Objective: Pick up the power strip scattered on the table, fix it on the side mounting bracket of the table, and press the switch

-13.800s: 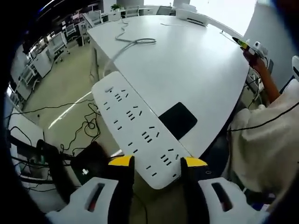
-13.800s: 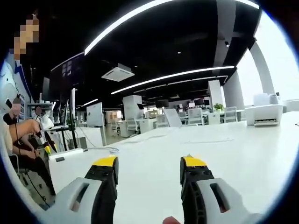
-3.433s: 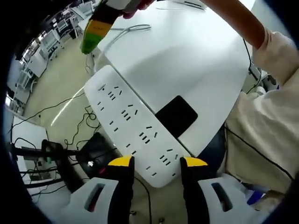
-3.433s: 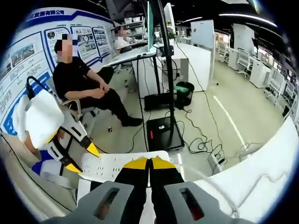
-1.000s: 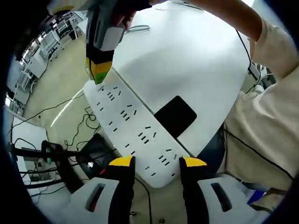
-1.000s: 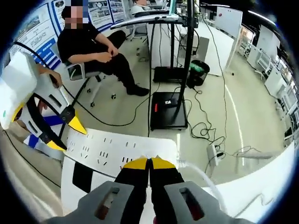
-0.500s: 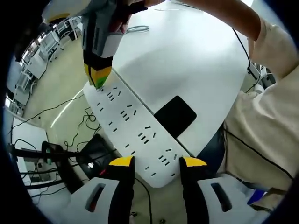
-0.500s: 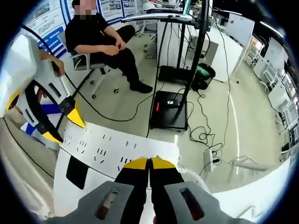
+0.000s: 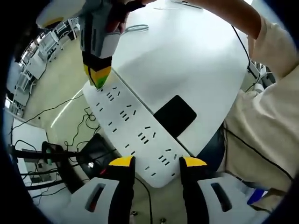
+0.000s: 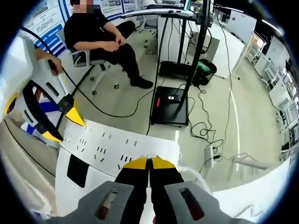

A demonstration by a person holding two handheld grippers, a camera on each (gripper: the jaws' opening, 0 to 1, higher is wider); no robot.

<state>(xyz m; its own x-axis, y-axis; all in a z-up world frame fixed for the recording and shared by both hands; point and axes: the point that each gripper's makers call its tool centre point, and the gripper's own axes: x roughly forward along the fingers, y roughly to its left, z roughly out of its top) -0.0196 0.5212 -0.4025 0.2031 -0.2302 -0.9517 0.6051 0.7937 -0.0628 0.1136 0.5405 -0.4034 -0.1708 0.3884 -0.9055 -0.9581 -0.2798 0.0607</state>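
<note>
A long white power strip [image 9: 133,130] lies slantwise along the edge of the white table [image 9: 187,60]. My left gripper [image 9: 158,162] is shut on its near end, one yellow-tipped jaw on each long side. My right gripper [image 9: 98,79] comes down from the top, shut, its tips touching the strip's far end. In the right gripper view the shut tips of the right gripper [image 10: 149,163] rest on the power strip [image 10: 112,144] near where its white cable [image 10: 198,176] leaves. The left gripper [image 10: 63,128] holds the other end at the left.
A flat black rectangle [image 9: 175,115] lies on the table beside the strip. A person [image 10: 103,42] sits on a chair beyond. A black stand [image 10: 171,100] and loose cables [image 10: 210,135] are on the floor. A sleeve [image 9: 261,135] fills the right side.
The right gripper has shifted slightly at the strip's far end and stays shut there. The left gripper and the strip have not moved.
</note>
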